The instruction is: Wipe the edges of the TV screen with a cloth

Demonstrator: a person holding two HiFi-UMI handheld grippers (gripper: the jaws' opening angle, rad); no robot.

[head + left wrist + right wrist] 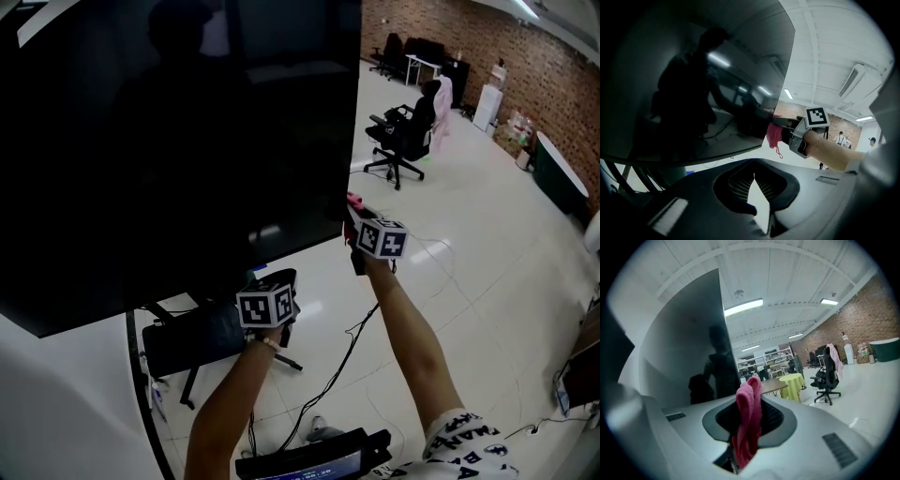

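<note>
The big black TV screen (169, 141) fills the upper left of the head view. My right gripper (356, 214) is shut on a pink cloth (353, 200) that sits against the TV's right edge, near its lower corner. In the right gripper view the cloth (749, 418) hangs folded between the jaws, with the screen (689, 348) just to the left. My left gripper (277, 281) is held just under the TV's bottom edge, touching nothing. Its jaws (753, 174) meet at the tips with nothing in them, and from there the right gripper (787, 129) and the cloth (774, 136) show at the screen (693, 84) corner.
A black chair (197, 337) stands under the TV beside its curved stand (141, 394). Cables (347, 347) trail over the white floor. An office chair (403, 136) with a pink garment stands farther off, a brick wall behind. A yellow-covered table (792, 380) and distant people (841, 138) are seen.
</note>
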